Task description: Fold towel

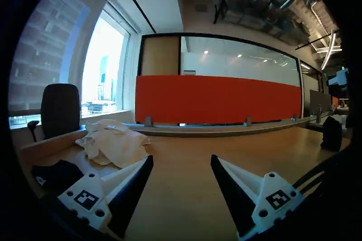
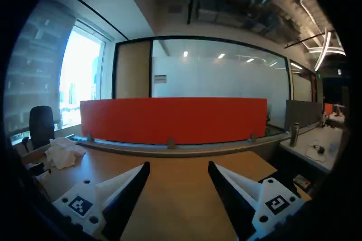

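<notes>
A crumpled cream-white towel [image 1: 113,144] lies in a heap on the wooden table [image 1: 194,186], ahead and to the left of my left gripper [image 1: 182,160]. That gripper is open, with nothing between its fingers, and hovers short of the towel. In the right gripper view the same towel [image 2: 62,152] lies far off at the left edge of the table [image 2: 181,196]. My right gripper [image 2: 179,166] is open too, holds nothing, and points at the bare wood in front of the divider.
An orange divider panel [image 1: 217,99] runs along the back edge of the table. A black office chair [image 1: 60,109] stands by the window at the left. A dark cloth item [image 1: 55,174] lies at the near left, another dark object [image 1: 331,133] at the far right.
</notes>
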Demonstrator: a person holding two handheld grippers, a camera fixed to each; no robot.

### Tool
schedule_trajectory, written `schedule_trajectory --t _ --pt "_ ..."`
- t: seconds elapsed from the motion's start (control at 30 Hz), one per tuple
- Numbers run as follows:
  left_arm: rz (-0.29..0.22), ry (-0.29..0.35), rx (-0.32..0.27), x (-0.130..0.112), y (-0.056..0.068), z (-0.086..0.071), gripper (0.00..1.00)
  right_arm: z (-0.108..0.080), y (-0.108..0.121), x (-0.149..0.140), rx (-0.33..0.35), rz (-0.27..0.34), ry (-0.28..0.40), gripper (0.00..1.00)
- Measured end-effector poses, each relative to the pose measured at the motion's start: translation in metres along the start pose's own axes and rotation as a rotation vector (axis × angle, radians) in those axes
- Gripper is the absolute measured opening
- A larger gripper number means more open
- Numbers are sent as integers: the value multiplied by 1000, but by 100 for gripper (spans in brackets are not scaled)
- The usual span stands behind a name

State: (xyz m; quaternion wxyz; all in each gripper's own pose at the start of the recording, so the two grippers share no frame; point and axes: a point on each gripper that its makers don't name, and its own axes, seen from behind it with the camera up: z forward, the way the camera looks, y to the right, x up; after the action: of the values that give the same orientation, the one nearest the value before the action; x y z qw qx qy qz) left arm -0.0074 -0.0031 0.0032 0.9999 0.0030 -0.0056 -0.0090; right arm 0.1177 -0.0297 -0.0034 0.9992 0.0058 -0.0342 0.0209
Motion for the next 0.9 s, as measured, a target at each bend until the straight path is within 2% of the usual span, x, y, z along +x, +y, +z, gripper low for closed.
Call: schedule_trajectory --t 0.27,0.9 --pt "23 0 -6 -1 3 -1 94 1 1 -2 -1 -5 -3 99" --pt "29 -1 -9 -2 3 -1 94 4 7 -8 5 -22 4 99"
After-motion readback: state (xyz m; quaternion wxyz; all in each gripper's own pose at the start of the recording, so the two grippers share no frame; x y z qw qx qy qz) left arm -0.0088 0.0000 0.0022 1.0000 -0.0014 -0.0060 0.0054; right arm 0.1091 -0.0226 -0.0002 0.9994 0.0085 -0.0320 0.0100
